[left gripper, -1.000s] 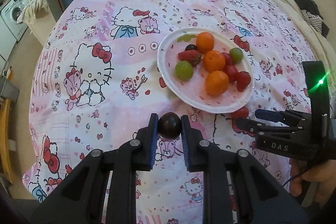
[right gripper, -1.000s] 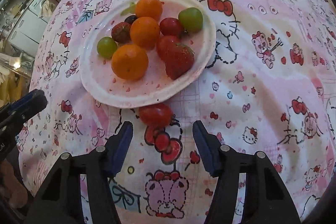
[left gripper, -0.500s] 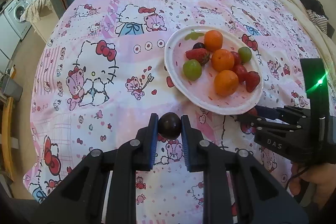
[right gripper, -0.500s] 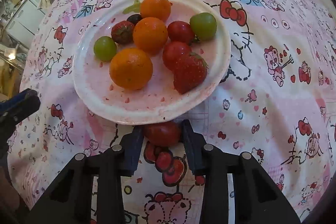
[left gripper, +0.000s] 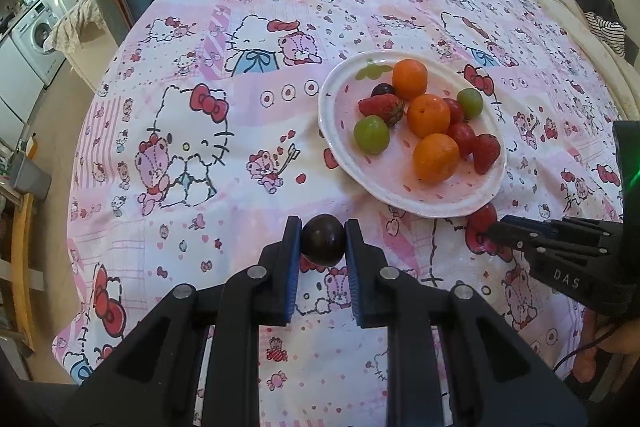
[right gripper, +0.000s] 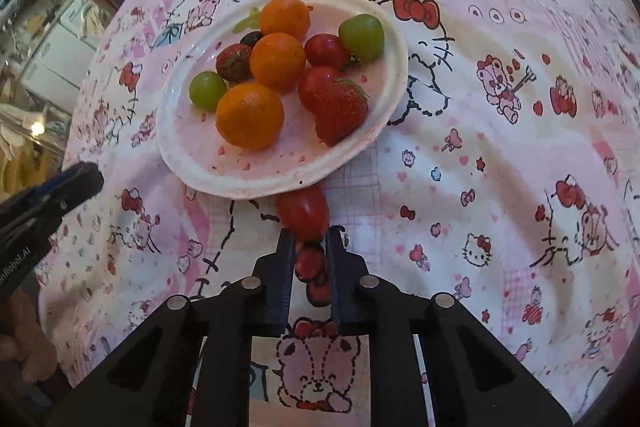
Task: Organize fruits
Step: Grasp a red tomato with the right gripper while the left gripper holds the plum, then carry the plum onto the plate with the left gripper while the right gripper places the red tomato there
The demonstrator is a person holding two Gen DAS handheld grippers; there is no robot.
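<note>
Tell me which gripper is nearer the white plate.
Right. The right gripper, shut on a red tomato, sits just off the near rim of the white plate. The left gripper, shut on a dark grape, hangs farther back over the cloth.

Glossy dark grape (left gripper: pixel 323 239) – matt printed cloth bedsheet (left gripper: pixel 248 131), smooth glazed plate (left gripper: pixel 336 107).

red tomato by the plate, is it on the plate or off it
Off it. The red tomato lies on the cloth just outside the plate rim, at the right gripper fingertips, whose jaws have just been closing.
</note>
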